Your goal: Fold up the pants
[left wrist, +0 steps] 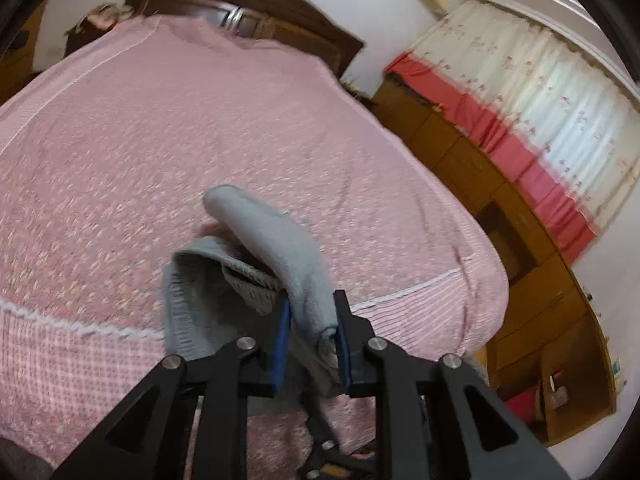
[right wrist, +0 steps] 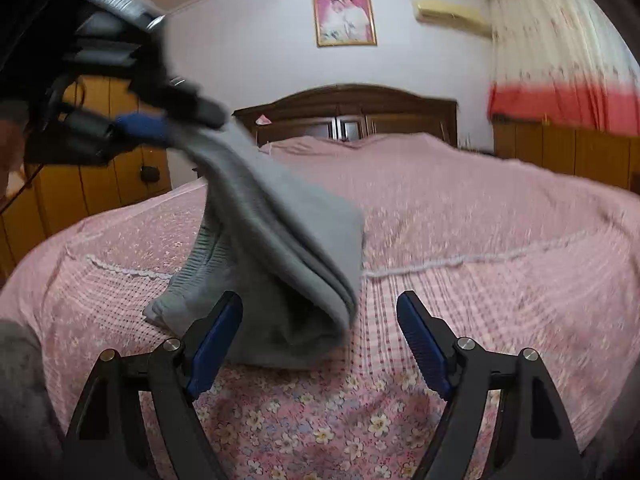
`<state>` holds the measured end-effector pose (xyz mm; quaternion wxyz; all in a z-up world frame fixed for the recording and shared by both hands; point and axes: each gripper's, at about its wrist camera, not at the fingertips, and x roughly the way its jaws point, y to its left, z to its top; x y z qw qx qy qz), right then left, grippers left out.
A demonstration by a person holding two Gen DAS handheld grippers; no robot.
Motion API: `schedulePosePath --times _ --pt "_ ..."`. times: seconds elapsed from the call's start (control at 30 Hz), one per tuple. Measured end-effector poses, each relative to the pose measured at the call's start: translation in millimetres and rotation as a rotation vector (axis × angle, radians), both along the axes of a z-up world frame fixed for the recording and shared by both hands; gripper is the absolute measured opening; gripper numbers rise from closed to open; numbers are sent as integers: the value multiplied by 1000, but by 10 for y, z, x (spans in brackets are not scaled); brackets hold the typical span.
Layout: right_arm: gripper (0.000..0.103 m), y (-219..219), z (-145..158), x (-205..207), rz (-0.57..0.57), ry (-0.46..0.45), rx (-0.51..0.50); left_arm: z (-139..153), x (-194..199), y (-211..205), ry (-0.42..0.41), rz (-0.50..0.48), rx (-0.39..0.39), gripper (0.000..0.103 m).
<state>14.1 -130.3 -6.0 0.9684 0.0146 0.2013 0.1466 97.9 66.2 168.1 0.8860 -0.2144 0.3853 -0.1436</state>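
Observation:
Grey pants [right wrist: 280, 264] hang bunched over the pink bed, their lower end resting on the cover. My left gripper [left wrist: 312, 320] is shut on a fold of the grey pants [left wrist: 276, 248], lifting it above the bed. Seen from the right wrist view, that left gripper [right wrist: 160, 124] sits at the upper left, blurred, with the cloth draping down from it. My right gripper [right wrist: 320, 320] stands open just in front of the pants' lower end, its blue pads [right wrist: 420, 340] holding nothing. The ribbed waistband [right wrist: 200, 264] shows on the left side of the bundle.
A pink floral bedspread [right wrist: 480, 240] covers the whole bed, with a dark wooden headboard [right wrist: 348, 108] at the far end. Wooden cabinets [left wrist: 500, 200] and a white-and-red curtain [left wrist: 540, 92] line the right side. A framed picture [right wrist: 345, 19] hangs on the wall.

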Motion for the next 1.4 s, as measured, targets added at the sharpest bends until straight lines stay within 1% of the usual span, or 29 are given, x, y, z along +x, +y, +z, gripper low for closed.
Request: schedulePosePath --times 0.1,0.2,0.23,0.3,0.33,0.37,0.47,0.53,0.63,0.7,0.73,0.77,0.8,0.87,0.93,0.97,1.0,1.03,1.07,1.1,1.13,1.2,1.23,1.3,1.33,1.37,1.4 --pt "81 -32 -3 1 -3 10 6 -76 22 146 45 14 -35 21" --pt "81 -26 4 21 -6 10 9 -166 2 259 65 19 -81 22" --pt "81 -20 1 26 -3 15 7 -190 -1 275 78 23 -71 24" --pt "81 4 -20 32 7 30 2 -239 -22 318 103 38 -32 34" --pt "81 24 -21 30 13 34 -3 -281 -53 347 115 49 -18 35" --pt "81 45 -16 16 15 34 -11 -351 -97 404 130 68 -22 35" --pt "81 137 31 -78 45 -7 -55 -575 -173 532 179 98 -59 35" --pt "81 268 96 -205 97 -81 -141 -724 -256 644 202 132 -90 35" --pt "81 530 194 -458 162 -237 -320 -885 -394 852 195 172 -160 35" --pt "81 726 220 -546 201 -299 -413 -982 -484 1018 181 202 -201 35" --pt "81 885 212 -599 243 -347 -482 -1037 -532 1106 175 216 -229 36" --pt "81 993 183 -630 275 -375 -535 -1094 -584 1184 171 227 -257 36" --pt "81 1149 113 -668 307 -419 -620 -1155 -629 1262 169 234 -277 36" --pt "80 1343 -15 -659 353 -442 -721 -1235 -690 1388 168 247 -285 36" --pt "76 1468 -117 -567 368 -415 -785 -1327 -775 1498 164 250 -287 36" --pt "67 1495 -134 -520 372 -395 -792 -1370 -808 1526 162 250 -300 36" --pt "54 1495 -133 -470 372 -370 -786 -1423 -844 1576 160 248 -330 36" --pt "46 1490 -106 -410 366 -337 -762 -1462 -876 1620 157 249 -361 36" --pt "30 1448 -76 -356 364 -297 -719 -1482 -891 1645 154 249 -378 36" --pt "26 1400 -24 -304 368 -260 -669 -1494 -909 1664 151 247 -382 36" --pt "26 1319 75 -224 386 -199 -568 -1485 -914 1670 148 245 -370 36" --pt "19 1149 227 -123 408 -122 -397 -1465 -927 1670 146 238 -341 36" --pt "18 1021 303 -51 409 -66 -288 -1442 -912 1636 150 234 -319 36" --pt "13 797 425 122 412 21 -88 -1361 -842 1526 152 215 -285 40" --pt "13 664 480 202 398 62 18 -1310 -797 1447 148 191 -281 41" --pt "12 584 512 243 384 84 80 -1274 -760 1394 143 170 -291 43" --pt "12 492 546 322 370 102 136 -1233 -698 1328 135 133 -321 46"
